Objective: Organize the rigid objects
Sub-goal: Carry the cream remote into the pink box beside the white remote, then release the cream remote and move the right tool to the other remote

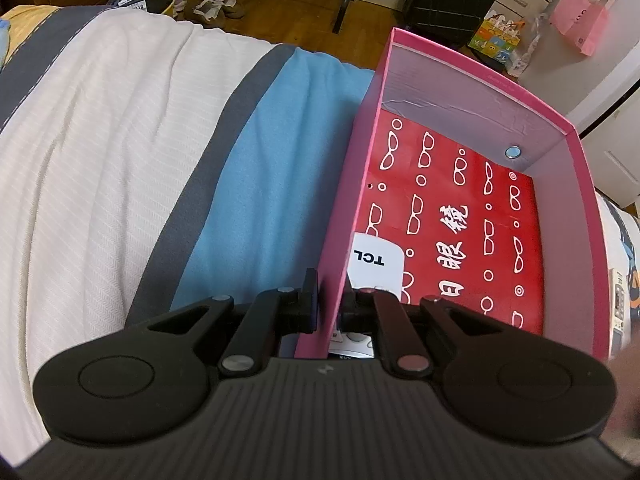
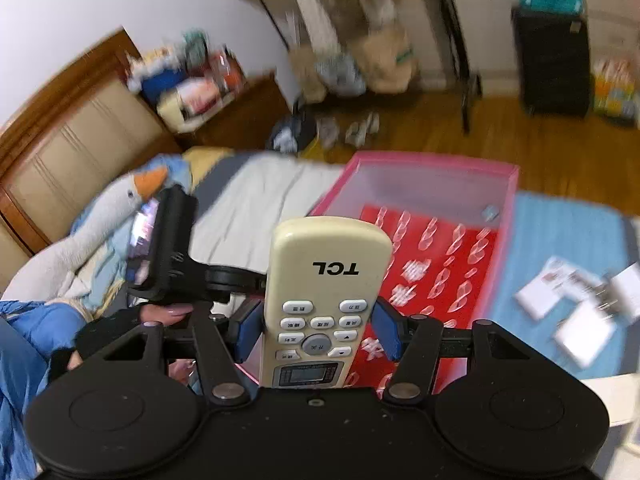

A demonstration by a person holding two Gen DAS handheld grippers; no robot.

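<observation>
Right wrist view: the right gripper (image 2: 316,328) pinches the TCL remote (image 2: 320,300), long axis pointing up-frame toward the pink box (image 2: 432,160); the left gripper (image 1: 330,304) clamps the box's wall.

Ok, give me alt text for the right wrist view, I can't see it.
The right claw grips a cream TCL remote by its sides, held above the near end of an open pink box with a red glasses-print floor, on a bed. The picture is motion-blurred; papers lie on the blue cover to the right.
</observation>
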